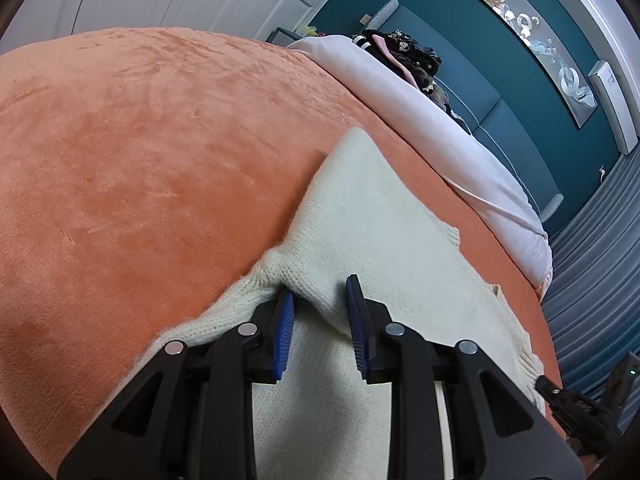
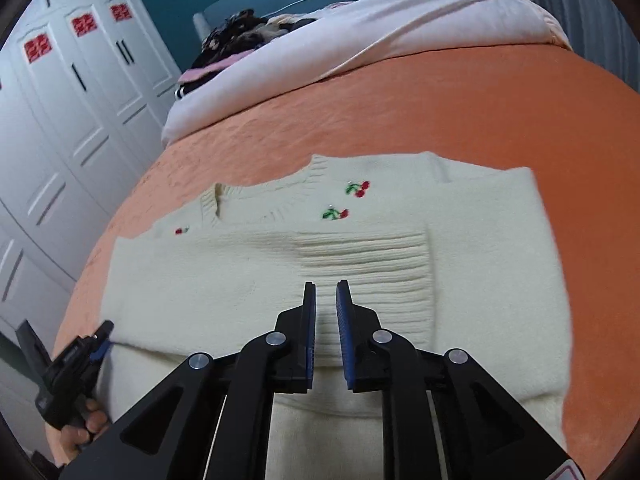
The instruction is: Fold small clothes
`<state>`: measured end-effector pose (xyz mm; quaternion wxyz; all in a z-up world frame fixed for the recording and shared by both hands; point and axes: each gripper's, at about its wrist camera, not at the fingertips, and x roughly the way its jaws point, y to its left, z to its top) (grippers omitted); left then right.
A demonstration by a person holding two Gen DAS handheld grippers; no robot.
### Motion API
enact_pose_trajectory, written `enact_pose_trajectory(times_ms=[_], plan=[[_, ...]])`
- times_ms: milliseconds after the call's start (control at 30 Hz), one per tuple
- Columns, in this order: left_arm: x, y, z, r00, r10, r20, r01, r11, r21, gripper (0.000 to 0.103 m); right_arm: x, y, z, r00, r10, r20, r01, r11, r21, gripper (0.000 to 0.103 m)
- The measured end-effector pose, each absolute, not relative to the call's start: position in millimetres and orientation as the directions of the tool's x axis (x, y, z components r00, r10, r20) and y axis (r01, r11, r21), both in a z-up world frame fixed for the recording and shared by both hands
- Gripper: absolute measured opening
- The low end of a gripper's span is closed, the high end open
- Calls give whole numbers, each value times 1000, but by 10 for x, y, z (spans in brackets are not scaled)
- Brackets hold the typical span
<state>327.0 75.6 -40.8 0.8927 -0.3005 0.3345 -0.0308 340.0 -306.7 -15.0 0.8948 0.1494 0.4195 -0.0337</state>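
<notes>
A cream knit sweater with small embroidered cherries lies on the orange bedspread, its sleeves folded in over the body. My right gripper hovers over its ribbed hem, jaws slightly apart and empty. In the left wrist view the sweater runs away from me; my left gripper is open with a raised fold of the knit between its blue pads. The left gripper also shows in the right wrist view at the sweater's left edge.
A pale pink duvet lies along the head of the bed with a pile of dark clothes on it. White wardrobe doors stand to the left. A teal headboard and wall are behind.
</notes>
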Motion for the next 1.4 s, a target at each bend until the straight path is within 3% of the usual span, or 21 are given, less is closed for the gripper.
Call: enact_pose_trajectory(times_ms=[33, 100, 167, 200, 233, 300, 467, 533, 567, 700, 800, 867, 1000, 1100, 1167, 1200, 1233, 1267, 1300, 1400], plan=[[3272, 755, -410, 774, -256, -579, -146, 818, -556, 25, 3415, -3165, -221, 642, 51, -765, 207, 949, 237, 0], [3284, 755, -418, 774, -258, -578, -144, 818, -557, 25, 3373, -3481, -264, 677, 107, -729, 272, 883, 382, 0], [3295, 756, -428, 775, -258, -577, -141, 819, -556, 25, 3143, -3689, -180, 697, 62, -715, 370, 822, 432, 0], [3300, 757, -434, 775, -258, -577, -141, 820, -555, 25, 3001, -3717, -123, 698, 37, -715, 397, 811, 429, 5], [3303, 758, -434, 775, -258, -576, -140, 820, -556, 25, 2840, -3706, -74, 695, 22, -719, 410, 809, 421, 20], [3297, 760, -419, 774, -259, -577, -141, 819, -557, 25, 2414, -3643, -28, 697, 44, -715, 392, 812, 433, 24], [3181, 728, -236, 726, -245, -643, -151, 855, -497, 27, 1115, -3442, 11, 620, 11, -785, 439, 824, 358, 48], [2866, 777, -82, 698, -243, -674, -133, 881, -455, 52, 648, -3376, 63, 585, -19, -810, 449, 840, 305, 59], [2641, 845, -8, 699, -237, -675, -128, 886, -445, 59, 439, -3357, 82, 573, -33, -819, 458, 841, 287, 65], [1722, 1266, 130, 685, -192, -703, -176, 893, -415, 82, -218, -3372, 41, 536, 25, -844, 481, 812, 329, 72], [1173, 1625, -23, 618, -205, -759, -276, 848, -453, 86, -463, -3377, -139, 526, 95, -845, 499, 770, 397, 74], [906, 1731, -62, 631, -234, -740, -282, 819, -500, 86, -521, -3344, -260, 538, 160, -828, 508, 722, 470, 75], [756, 1593, -73, 608, -295, -737, -259, 804, -535, 96, -443, -3106, -276, 576, 245, -780, 466, 685, 560, 77], [775, 1472, -93, 598, -275, -753, -250, 828, -501, 97, -365, -2967, -318, 590, 246, -769, 463, 678, 571, 78], [815, 1412, -54, 576, -261, -775, -246, 848, -468, 92, -329, -2936, -298, 602, 229, -765, 463, 680, 568, 72], [835, 1397, -19, 570, -277, -774, -233, 849, -475, 69, -300, -2929, -268, 609, 233, -758, 462, 673, 578, 64], [875, 1387, 2, 553, -328, -766, -205, 837, -506, 36, -270, -2940, -252, 614, 254, -747, 454, 661, 598, 36], [919, 1365, 14, 519, -364, -774, -196, 830, -522, 26, -219, -2961, -226, 614, 268, -742, 454, 649, 610, 8], [938, 1347, 49, 505, -368, -780, -194, 833, -519, 12, -213, -2991, -175, 629, 274, -727, 449, 635, 628, 9], [859, 1331, 297, 542, -373, -753, -153, 837, -525, 10, -257, -3026, 125, 686, 270, -676, 392, 646, 655, 8]])
